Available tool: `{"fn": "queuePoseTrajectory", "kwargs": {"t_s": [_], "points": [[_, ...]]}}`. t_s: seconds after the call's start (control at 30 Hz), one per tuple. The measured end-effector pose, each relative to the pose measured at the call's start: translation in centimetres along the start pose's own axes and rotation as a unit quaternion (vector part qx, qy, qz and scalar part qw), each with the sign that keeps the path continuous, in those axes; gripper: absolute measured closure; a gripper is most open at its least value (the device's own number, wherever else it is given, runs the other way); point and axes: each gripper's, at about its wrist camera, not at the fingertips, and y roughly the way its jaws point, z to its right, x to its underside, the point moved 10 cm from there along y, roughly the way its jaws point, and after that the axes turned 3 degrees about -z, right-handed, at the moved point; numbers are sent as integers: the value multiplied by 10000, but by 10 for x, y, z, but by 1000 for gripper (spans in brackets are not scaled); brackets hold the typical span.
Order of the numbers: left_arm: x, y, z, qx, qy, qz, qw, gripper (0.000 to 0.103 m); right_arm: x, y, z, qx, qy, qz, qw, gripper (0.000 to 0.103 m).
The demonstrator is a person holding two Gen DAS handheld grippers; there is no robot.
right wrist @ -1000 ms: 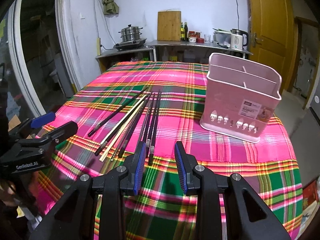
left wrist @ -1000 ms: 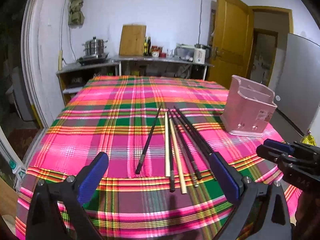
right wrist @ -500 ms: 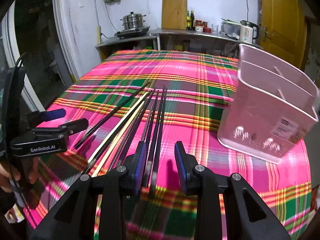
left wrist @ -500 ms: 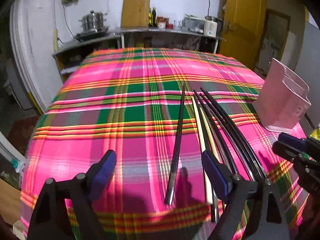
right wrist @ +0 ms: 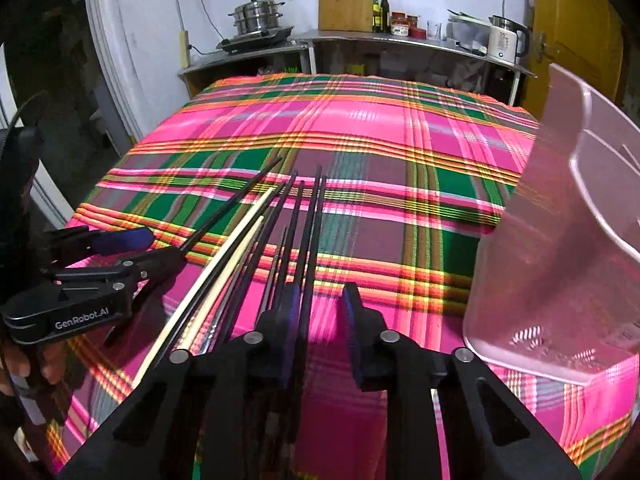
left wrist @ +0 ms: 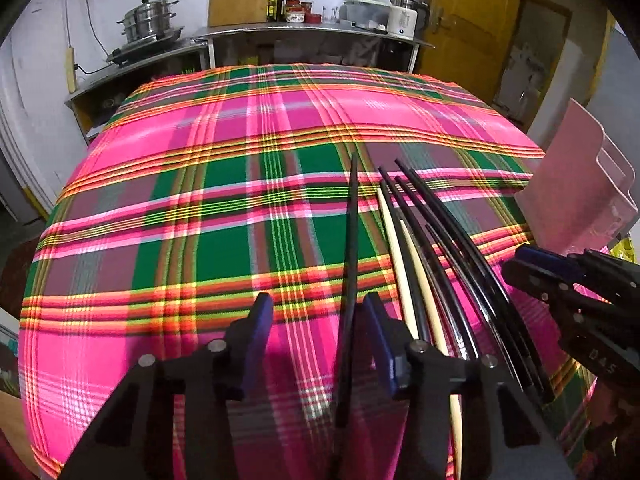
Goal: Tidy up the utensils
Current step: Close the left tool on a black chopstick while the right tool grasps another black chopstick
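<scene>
Several black chopsticks (left wrist: 452,248) and two pale wooden ones (left wrist: 394,248) lie side by side on the plaid tablecloth (left wrist: 200,200). My left gripper (left wrist: 318,320) hangs low over the cloth with its jaws closing. The leftmost black chopstick (left wrist: 352,240) runs between them, close to the right finger, with a gap on its other side. My right gripper (right wrist: 320,312) is closing too, and a black chopstick (right wrist: 314,232) lies between its jaws beside the left finger. The pink utensil holder (right wrist: 560,260) stands to the right.
In the right wrist view, my left gripper (right wrist: 100,256) shows at the left edge, with a hand on it. A counter (left wrist: 312,32) with pots, a cutting board and a kettle runs along the far wall. A yellow door (left wrist: 472,20) is at the back right.
Both grippers have moved forward and down onto the chopsticks. Their jaws have narrowed, and each now straddles a black chopstick.
</scene>
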Motion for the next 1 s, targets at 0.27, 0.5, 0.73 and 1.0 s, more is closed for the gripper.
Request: {"fn": "queuePoseTrajectory", "kwargs": {"t_s": [0.27, 0.5, 0.73, 1.0], "points": [[-9, 8, 2, -123, 186, -21, 9998, 56, -6, 18, -2, -72, 1, -155, 9999, 82], [-22, 19, 8, -153, 414, -139, 9989, 52, -15, 28, -1, -93, 54, -233, 9997, 85], [-34, 26, 14, -94, 603, -175, 9980, 67, -25, 37, -2, -95, 82, -308, 9994, 96], [-36, 21, 22, 43, 631, -187, 9978, 96, -30, 27, -5, -217, 135, -235, 9994, 97]]}}
